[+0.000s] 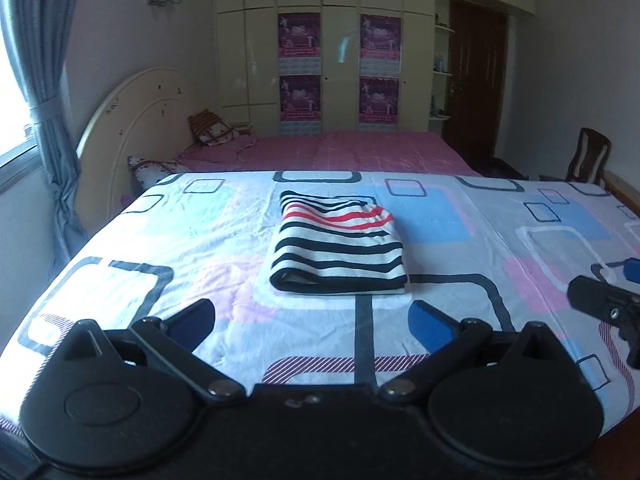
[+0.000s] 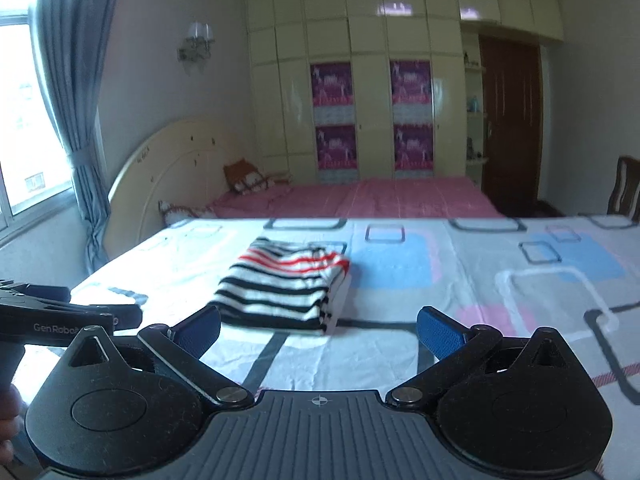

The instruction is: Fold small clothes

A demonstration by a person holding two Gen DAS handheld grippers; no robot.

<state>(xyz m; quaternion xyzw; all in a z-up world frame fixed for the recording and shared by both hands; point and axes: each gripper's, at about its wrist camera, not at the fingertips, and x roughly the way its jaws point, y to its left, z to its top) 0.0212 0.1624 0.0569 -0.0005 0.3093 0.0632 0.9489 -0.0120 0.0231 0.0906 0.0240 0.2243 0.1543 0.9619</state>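
Both your grippers, left gripper (image 1: 314,320) and right gripper (image 2: 318,330), gape wide, holding nothing. Your folded striped shirt (image 1: 338,246) lies on the patterned sheet (image 1: 500,240) at twelve o'clock; only the right view shows its stacked side edges.

Both wrist views: low over the patterned bed (image 1: 208,240), facing the wardrobe (image 2: 372,80) (right view set further right); shared: folded striped garment (image 1: 338,248).

The folded garment (image 1: 338,246) lies on the sheet-covered table (image 1: 160,240). Behind the table stands a bed (image 1: 340,148), with a wardrobe (image 1: 340,48) behind it.
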